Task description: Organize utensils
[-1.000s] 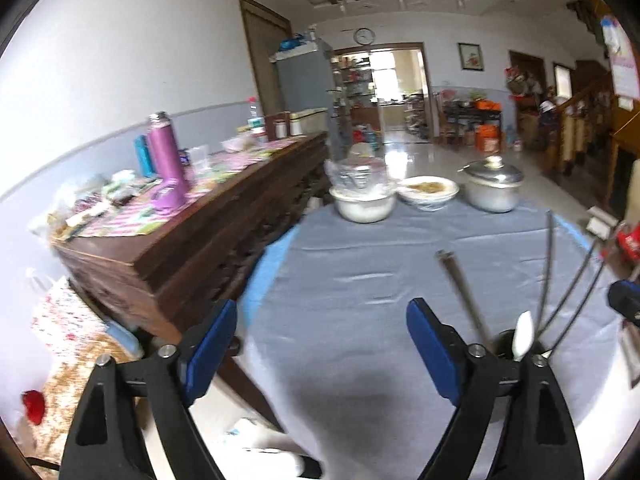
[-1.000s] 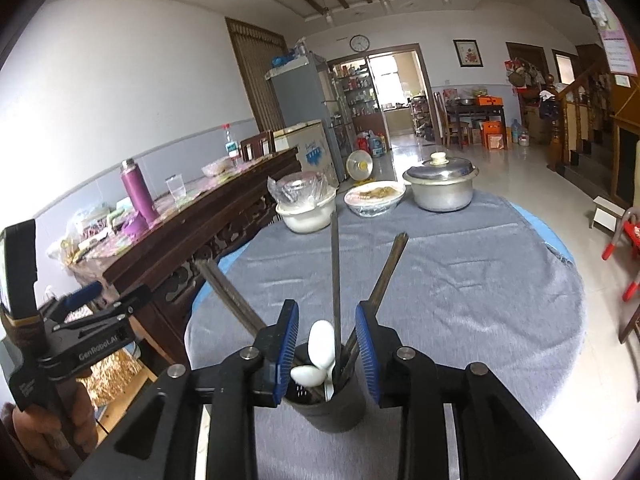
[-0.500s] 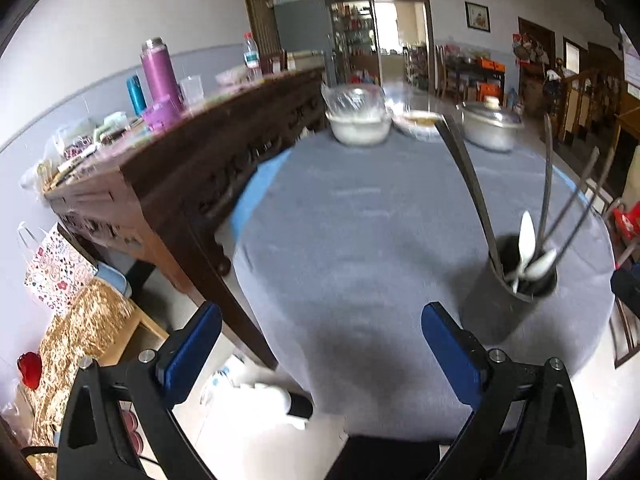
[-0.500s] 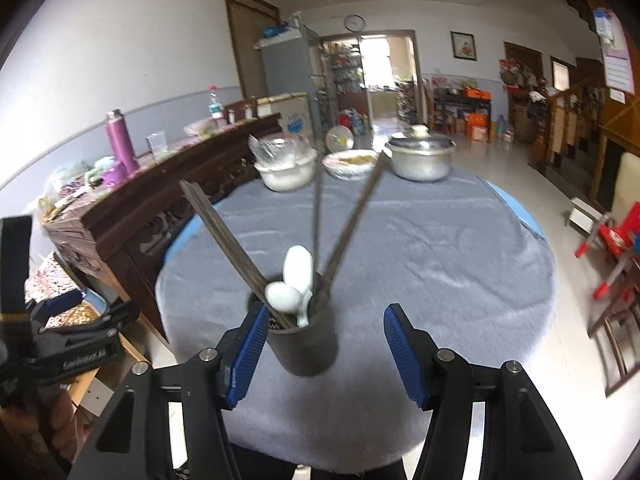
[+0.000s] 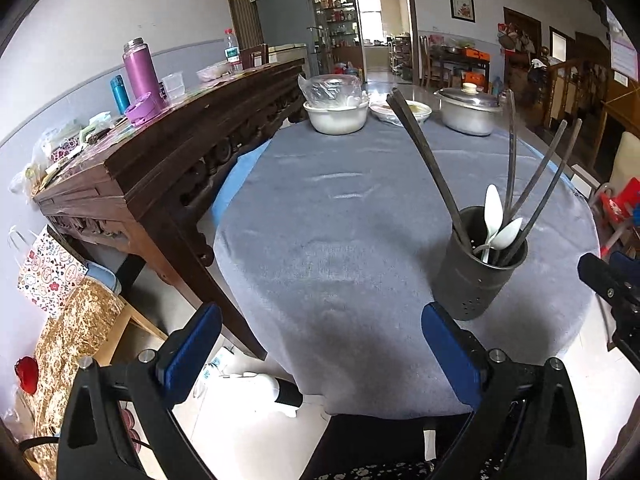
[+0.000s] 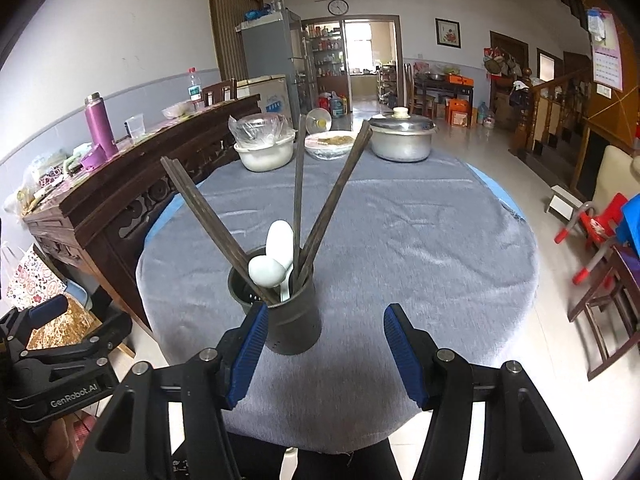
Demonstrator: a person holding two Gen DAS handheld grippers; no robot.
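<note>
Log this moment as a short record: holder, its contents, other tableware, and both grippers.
holder: dark utensil holder upright on the grey tablecloth, near the table's front edge
contents: dark chopsticks fanned out, two white spoons
other tableware: white bowl with a plastic bag, shallow dish, lidded metal pot at the far side
left gripper: open, nothing between its fingers
right gripper: open, holds nothing, holder just ahead

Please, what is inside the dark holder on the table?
Inside the holder stand two white spoons and several dark chopsticks. Their lower ends and the holder's bottom are hidden by its wall.
</note>
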